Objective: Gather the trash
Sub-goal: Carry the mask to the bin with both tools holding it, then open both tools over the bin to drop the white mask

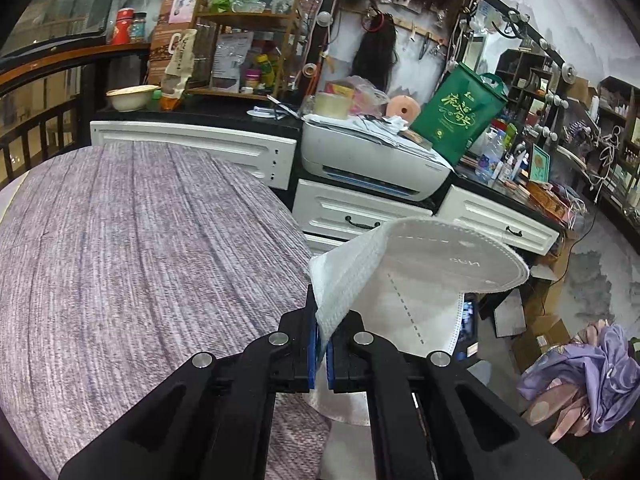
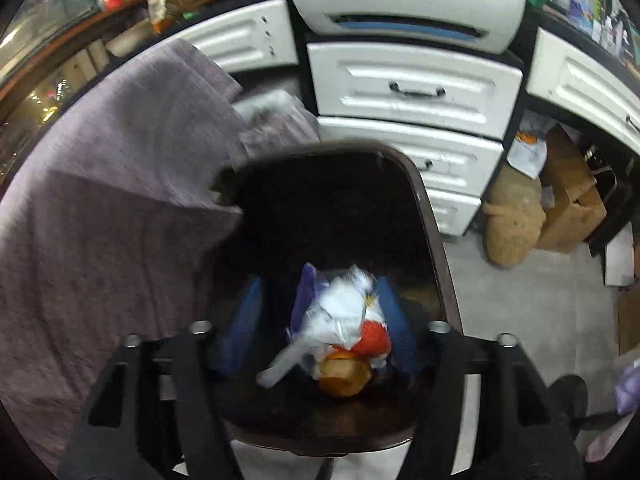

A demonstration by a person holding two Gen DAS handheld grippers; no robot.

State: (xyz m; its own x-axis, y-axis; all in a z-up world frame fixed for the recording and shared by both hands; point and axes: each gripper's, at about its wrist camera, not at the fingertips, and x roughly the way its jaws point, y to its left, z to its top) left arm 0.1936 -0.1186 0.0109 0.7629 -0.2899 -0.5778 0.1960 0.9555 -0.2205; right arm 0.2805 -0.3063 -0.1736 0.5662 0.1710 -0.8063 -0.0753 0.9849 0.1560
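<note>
My left gripper [image 1: 322, 336] is shut on a white folded face mask [image 1: 416, 280] and holds it up past the right edge of the purple-grey tablecloth [image 1: 132, 252]. In the right wrist view my right gripper [image 2: 320, 320] is open, its blue pads [image 2: 244, 320] wide apart, directly above a dark brown trash bin [image 2: 436, 248]. A crumpled wrapper in white, purple, red and orange [image 2: 340, 328] sits between the pads over the bin's opening, blurred; I cannot tell whether it touches either pad.
White drawer cabinets [image 2: 412, 88] and a white printer [image 1: 372, 160] stand behind the table. The tablecloth hangs beside the bin [image 2: 100, 220]. Cardboard boxes [image 2: 568, 196] and a tan sack [image 2: 512, 220] lie on the floor to the right. A green bag [image 1: 456, 116] stands on the counter.
</note>
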